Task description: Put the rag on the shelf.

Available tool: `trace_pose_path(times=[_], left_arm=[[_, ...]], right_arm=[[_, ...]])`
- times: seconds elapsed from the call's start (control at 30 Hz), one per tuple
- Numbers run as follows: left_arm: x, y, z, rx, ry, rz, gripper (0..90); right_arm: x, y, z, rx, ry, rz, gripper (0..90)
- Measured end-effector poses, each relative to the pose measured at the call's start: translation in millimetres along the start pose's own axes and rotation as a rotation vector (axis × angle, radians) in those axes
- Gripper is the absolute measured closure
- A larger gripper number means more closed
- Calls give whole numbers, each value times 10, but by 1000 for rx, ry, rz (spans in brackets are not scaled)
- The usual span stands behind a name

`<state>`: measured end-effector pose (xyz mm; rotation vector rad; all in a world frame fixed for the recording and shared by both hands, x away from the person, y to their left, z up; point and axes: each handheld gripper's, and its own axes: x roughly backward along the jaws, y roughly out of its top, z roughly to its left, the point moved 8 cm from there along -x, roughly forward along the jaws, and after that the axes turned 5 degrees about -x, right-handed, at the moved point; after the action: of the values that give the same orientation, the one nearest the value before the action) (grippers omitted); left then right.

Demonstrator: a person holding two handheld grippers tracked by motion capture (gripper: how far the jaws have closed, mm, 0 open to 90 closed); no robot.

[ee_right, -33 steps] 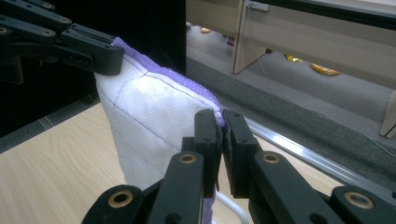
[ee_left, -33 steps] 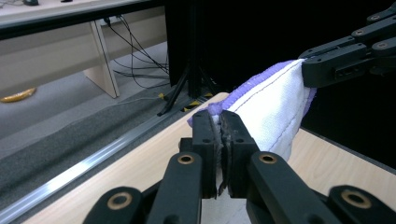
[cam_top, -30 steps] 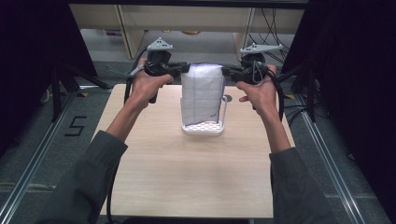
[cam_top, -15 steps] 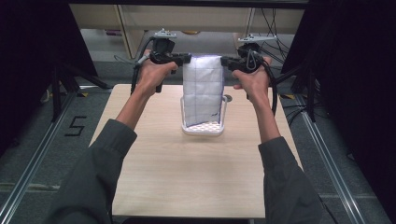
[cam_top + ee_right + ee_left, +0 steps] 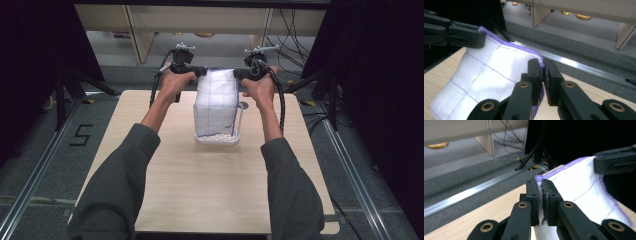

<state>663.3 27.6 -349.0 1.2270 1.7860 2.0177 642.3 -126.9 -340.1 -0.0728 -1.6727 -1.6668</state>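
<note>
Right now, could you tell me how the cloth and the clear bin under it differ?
The cloth is white, opaque and soft, quilted with purple lines and a purple hem; the bin is clear and rigid. The cloth hangs upright, pinched at its top corners by the left gripper and the right gripper; the bin stands on the table, gripped by neither. The cloth reaches well above the bin's rim. Both sit at mid-table, the cloth's lower end inside the bin.

Cloth's (image 5: 216, 102) lower end hidden inside clear container (image 5: 218, 139)
</note>
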Motion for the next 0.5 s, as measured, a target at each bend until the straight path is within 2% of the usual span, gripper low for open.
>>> trace_pose_path(times=[0.03, 0.07, 0.13, 0.17, 0.2, 0.23, 0.27, 0.3, 0.33, 0.37, 0.4, 0.5], left_arm=[[-26, -23, 2, 5, -4, 8, 840], [-51, -46, 2, 7, 0, 11, 840], [-91, -106, 2, -3, 2, 35, 840], [-115, -137, -6, -4, -1, 43, 840], [-135, -169, -8, -1, -3, 52, 840], [-157, -197, -10, 12, -2, 52, 839], [-168, -239, -2, 9, -10, 74, 839], [-178, -275, 9, 6, -1, 90, 839], [-185, -303, 17, 8, 6, 99, 839], [-184, -318, 25, 10, 3, 100, 840], [-178, -329, 29, 15, 3, 94, 841], [-168, -392, 54, 23, 6, 113, 841]], right_arm=[[-27, -9, -16, 22, -1, 6, 846], [-50, -32, -11, 2, -7, 16, 846], [-99, -68, -37, 11, -22, 29, 845], [-117, -93, -35, -2, -24, 47, 845], [-142, -105, -48, 12, -28, 44, 844], [-153, -135, -35, -13, -26, 65, 844], [-181, -155, -52, 10, -33, 68, 844], [-194, -190, -51, -1, -34, 88, 843], [-219, -210, -68, 10, -31, 91, 842], [-231, -239, -68, -1, -34, 106, 841], [-258, -254, -91, 8, -39, 99, 839], [-299, -331, -111, -2, -39, 137, 834]])
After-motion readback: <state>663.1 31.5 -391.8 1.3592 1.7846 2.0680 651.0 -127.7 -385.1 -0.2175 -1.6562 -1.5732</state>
